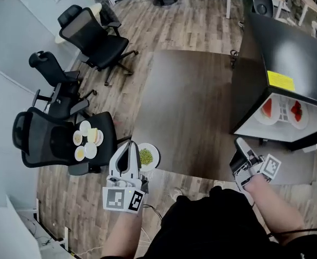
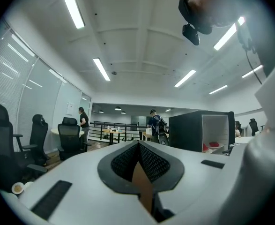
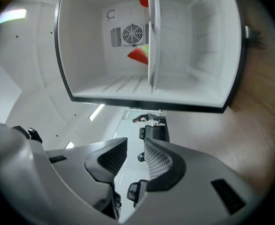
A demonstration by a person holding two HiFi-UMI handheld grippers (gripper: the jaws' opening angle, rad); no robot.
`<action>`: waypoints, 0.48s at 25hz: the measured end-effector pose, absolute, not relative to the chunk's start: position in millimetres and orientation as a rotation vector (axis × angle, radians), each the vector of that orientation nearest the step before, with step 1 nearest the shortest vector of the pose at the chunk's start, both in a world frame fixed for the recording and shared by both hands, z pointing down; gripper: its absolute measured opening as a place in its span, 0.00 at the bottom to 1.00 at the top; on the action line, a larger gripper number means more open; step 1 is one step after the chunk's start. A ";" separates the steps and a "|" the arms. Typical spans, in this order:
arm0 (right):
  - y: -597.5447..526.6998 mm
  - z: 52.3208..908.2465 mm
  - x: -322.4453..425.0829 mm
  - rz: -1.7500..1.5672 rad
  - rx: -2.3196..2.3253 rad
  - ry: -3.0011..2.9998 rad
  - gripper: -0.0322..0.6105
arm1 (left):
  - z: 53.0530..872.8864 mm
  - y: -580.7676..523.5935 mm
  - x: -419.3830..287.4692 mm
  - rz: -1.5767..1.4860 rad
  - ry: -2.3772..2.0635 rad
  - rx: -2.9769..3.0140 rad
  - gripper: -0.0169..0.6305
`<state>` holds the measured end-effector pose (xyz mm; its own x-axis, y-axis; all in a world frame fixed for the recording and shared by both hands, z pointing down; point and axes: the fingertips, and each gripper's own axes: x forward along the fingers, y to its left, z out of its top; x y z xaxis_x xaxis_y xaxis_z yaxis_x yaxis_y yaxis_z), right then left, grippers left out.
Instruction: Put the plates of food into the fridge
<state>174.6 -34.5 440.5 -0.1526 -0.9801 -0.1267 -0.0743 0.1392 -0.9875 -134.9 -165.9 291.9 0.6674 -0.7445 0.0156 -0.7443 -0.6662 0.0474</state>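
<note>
Head view only: greens plate (image 1: 156,156) just right of left gripper (image 1: 130,146) tip; held or not, cannot tell. More plates (image 1: 87,139) on chair (image 1: 39,144) seat.
Left gripper view: pads meet, jaws closed.
Right gripper view: right gripper (image 3: 135,149) rolled sideways, jaws apart, empty, facing open fridge (image 3: 81,46); red food (image 3: 139,55) on shelf.
Room: bare floor (image 1: 190,107) between grippers and fridge mouth; chair well left.

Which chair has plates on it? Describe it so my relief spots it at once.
Look left to the glass wall, where black office chairs stand in a row. Take the nearest chair: it alone carries a cluster of small plates on its seat.
</note>
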 end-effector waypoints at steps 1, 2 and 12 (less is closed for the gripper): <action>-40.3 440.5 160.2 -1.186 -1.088 1.457 0.24 | 293.1 -166.7 -148.9 -0.015 -1.277 2.809 0.04; -45.7 440.4 145.6 -1.199 -1.081 1.472 0.24 | 294.2 -166.9 -162.4 -0.019 -1.291 2.797 0.04; -88.7 458.7 11.7 -1.357 -1.020 1.606 0.24 | 301.6 -174.7 -292.2 -0.025 -1.464 2.689 0.04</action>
